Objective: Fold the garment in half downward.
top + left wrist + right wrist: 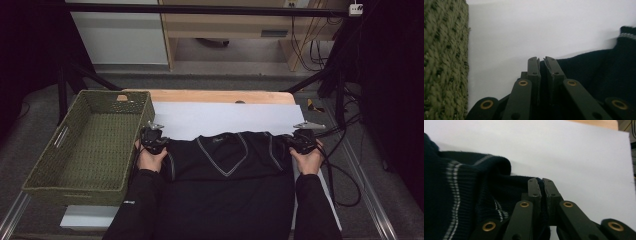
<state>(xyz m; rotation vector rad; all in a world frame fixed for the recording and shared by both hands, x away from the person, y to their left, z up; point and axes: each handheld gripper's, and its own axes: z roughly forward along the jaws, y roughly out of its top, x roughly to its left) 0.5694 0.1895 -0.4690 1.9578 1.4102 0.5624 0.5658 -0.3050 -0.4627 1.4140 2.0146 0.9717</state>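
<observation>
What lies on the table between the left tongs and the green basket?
Nothing but bare white sheet: in the left gripper view it runs from the left tongs, shut on the dark sweater, across to the basket wall.

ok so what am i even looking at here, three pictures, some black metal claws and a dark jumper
A person sits at a table holding a hand-held two-jaw gripper in each hand. The high view looks down from above: the left gripper and right gripper each pinch a shoulder of the dark navy knitted V-neck sweater with grey stripes. It lies on a white sheet covering the wooden table, beside an olive-green woven basket. The other two pictures come from cameras riding on each gripper, looking along its black jaws. In both, the jaws are shut on sweater fabric.
</observation>
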